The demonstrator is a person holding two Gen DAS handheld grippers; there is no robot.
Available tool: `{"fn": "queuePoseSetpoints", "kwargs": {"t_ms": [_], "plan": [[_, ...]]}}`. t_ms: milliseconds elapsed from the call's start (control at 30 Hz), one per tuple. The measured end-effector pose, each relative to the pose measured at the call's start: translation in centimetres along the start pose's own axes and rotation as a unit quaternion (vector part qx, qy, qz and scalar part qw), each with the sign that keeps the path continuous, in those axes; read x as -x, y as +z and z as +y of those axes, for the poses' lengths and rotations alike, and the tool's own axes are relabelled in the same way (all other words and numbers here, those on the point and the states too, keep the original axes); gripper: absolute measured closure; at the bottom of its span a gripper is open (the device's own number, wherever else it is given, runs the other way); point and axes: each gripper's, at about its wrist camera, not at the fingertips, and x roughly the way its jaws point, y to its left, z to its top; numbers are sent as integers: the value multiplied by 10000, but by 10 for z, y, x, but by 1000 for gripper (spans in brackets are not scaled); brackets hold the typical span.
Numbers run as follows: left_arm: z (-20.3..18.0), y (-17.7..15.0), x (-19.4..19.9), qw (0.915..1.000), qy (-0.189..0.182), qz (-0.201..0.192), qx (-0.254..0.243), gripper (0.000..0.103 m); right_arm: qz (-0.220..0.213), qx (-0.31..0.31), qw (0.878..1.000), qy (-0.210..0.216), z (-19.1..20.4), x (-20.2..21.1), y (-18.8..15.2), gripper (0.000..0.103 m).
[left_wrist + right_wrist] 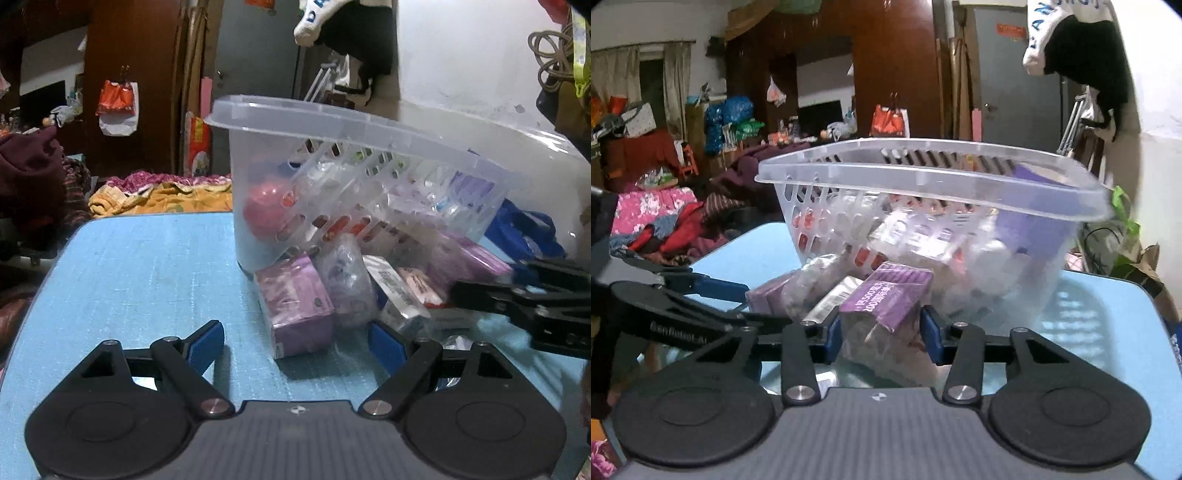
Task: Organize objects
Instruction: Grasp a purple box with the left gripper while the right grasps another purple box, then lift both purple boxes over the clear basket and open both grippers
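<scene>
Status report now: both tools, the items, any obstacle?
Right tool shut on purple packet. Left tool open, empty, before purple box. Clear basket tilted over the pile, crowding it.

Each camera sits low behind its own fingers, angled slightly down across the blue tabletop (140, 266). Both face the tilted clear basket (332, 122) at close range — the left wrist view from its solid end, the right wrist view from its slotted side — sharing the purple boxes (886, 291) piled beneath
</scene>
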Motion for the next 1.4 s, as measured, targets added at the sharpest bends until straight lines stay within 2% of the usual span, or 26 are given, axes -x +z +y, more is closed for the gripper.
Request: {"fn": "queuePoseSetpoints", "kwargs": {"t_ms": [100,200,233,667,767,833,900,967,1067,1133,1167,1200,1233,1267,1300,1367,1400], "plan": [[-1,2,-4,9999,125,-4,49,17,-137,-111,9998,-31,-7,13,-6,57],[-4,3,-7,9998,167,70,12,51,-181,-207,9996,-20,-13,16,-9,58],[-5,2,-6,9997,222,57,-20,60,-180,-211,9996,-13,-13,16,-9,59],[2,-16,45,9960,-132,-889,-17,60,-379,-158,9991,67,-9,27,-20,62],[0,-16,62,9911,-364,-1284,-39,60,-511,-174,9985,117,-8,33,-19,62],[-4,-12,80,9839,-640,-1667,-10,60,-738,-195,9968,219,-5,45,-14,62],[-13,3,97,9757,-768,-2050,-95,60,-1081,-133,9937,275,1,63,0,62],[-24,30,99,9727,-838,-2160,-149,60,-1396,32,9900,218,7,74,23,62],[-39,83,77,9769,-820,-1970,-135,60,-1520,261,9880,115,8,65,72,62],[-46,112,50,9846,-699,-1594,-143,59,-1300,415,9906,-129,5,42,99,62],[-47,121,36,9866,-542,-1539,-92,57,-1196,465,9914,-251,2,29,109,62],[-46,125,25,9879,-369,-1507,-52,53,-1163,485,9915,-331,-2,17,115,60],[-45,128,15,9900,-215,-1391,-45,36,-1112,521,9915,-429,-5,7,118,51],[-43,129,8,9921,-108,-1254,8,33,-984,570,9921,-532,-8,-3,120,40],[-42,125,7,9922,-102,-1244,61,33,-873,593,9923,-644,-9,-8,119,23],[-40,113,19,9893,-293,-1428,2,27,-1047,658,9892,-784,-7,2,110,14],[-41,106,26,9880,-339,-1505,-54,24,-1187,636,9882,-734,-8,12,104,2]]}}
